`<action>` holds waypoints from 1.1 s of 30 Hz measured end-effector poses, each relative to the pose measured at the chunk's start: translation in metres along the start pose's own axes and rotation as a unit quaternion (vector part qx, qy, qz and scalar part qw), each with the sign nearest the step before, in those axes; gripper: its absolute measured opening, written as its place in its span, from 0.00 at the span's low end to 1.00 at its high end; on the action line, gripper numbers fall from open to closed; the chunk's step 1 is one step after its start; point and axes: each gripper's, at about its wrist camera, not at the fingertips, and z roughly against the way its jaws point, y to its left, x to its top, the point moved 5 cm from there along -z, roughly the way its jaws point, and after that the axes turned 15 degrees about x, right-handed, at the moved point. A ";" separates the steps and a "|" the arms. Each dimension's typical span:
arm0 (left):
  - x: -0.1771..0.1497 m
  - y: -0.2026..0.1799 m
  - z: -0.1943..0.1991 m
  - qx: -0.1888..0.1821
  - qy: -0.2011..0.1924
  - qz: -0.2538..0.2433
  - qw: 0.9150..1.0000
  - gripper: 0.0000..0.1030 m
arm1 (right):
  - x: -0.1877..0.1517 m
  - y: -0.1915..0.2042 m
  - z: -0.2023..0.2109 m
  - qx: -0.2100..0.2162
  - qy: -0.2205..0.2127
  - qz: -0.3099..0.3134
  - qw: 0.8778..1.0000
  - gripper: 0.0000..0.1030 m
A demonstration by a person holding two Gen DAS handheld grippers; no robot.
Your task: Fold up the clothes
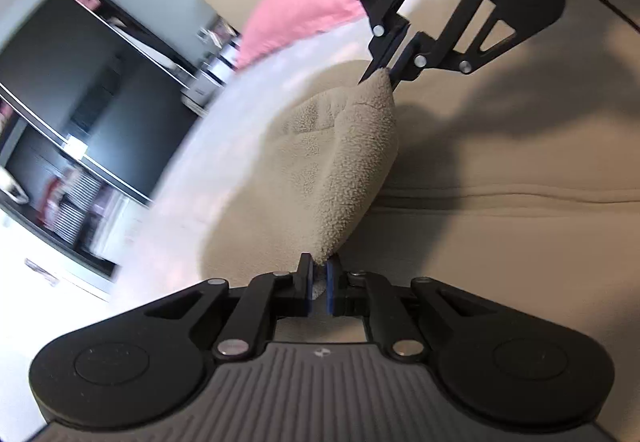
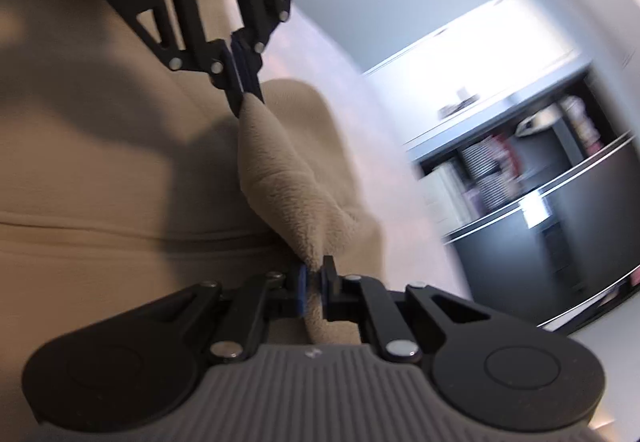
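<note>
Because each gripper pinches only a small tip of the beige fleece garment (image 1: 340, 162), a quick lift or uneven pull could, I judge, slip a corner free and spoil the fold. Left gripper (image 1: 319, 282) and right gripper (image 2: 314, 288) are both clamped on fabric, the raised fold stretched between them above the garment's flat part on the white bed surface (image 1: 208, 170).
</note>
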 end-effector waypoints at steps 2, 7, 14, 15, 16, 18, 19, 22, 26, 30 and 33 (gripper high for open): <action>-0.006 -0.009 -0.006 -0.020 0.020 0.014 0.999 0.04 | -0.005 0.010 -0.004 0.026 0.014 -0.011 0.999 0.07; -0.019 -0.015 -0.030 -0.053 0.072 0.080 0.993 0.05 | -0.017 0.031 -0.028 0.068 0.048 -0.047 0.995 0.07; -0.023 0.028 -0.009 -0.083 0.084 0.181 0.976 0.20 | -0.012 0.024 -0.009 0.067 0.037 -0.108 0.991 0.32; -0.024 0.036 -0.002 -0.088 0.083 0.194 0.973 0.22 | -0.012 0.019 -0.003 0.065 0.027 -0.123 0.990 0.32; -0.024 0.043 0.004 -0.093 0.082 0.207 0.970 0.25 | -0.012 0.012 0.005 0.060 0.016 -0.140 0.988 0.32; -0.021 0.068 0.011 -0.095 0.066 0.256 0.960 0.29 | -0.010 -0.001 0.022 0.048 -0.010 -0.184 0.982 0.32; -0.020 0.083 0.015 -0.095 0.057 0.283 0.953 0.29 | -0.007 -0.008 0.030 0.038 -0.025 -0.212 0.976 0.31; -0.014 0.124 -0.001 -0.079 0.051 0.365 0.926 0.28 | -0.001 -0.039 0.038 0.005 -0.053 -0.288 0.956 0.20; -0.007 0.162 -0.045 -0.054 0.057 0.446 0.892 0.17 | 0.008 -0.094 0.002 -0.038 -0.077 -0.370 0.925 0.11; 0.000 0.176 -0.087 -0.028 0.066 0.458 0.886 0.14 | 0.016 -0.130 -0.037 -0.065 -0.099 -0.427 0.896 0.08; -0.010 0.170 -0.107 -0.022 0.091 0.472 0.877 0.09 | 0.016 -0.143 -0.069 -0.065 -0.110 -0.468 0.874 0.08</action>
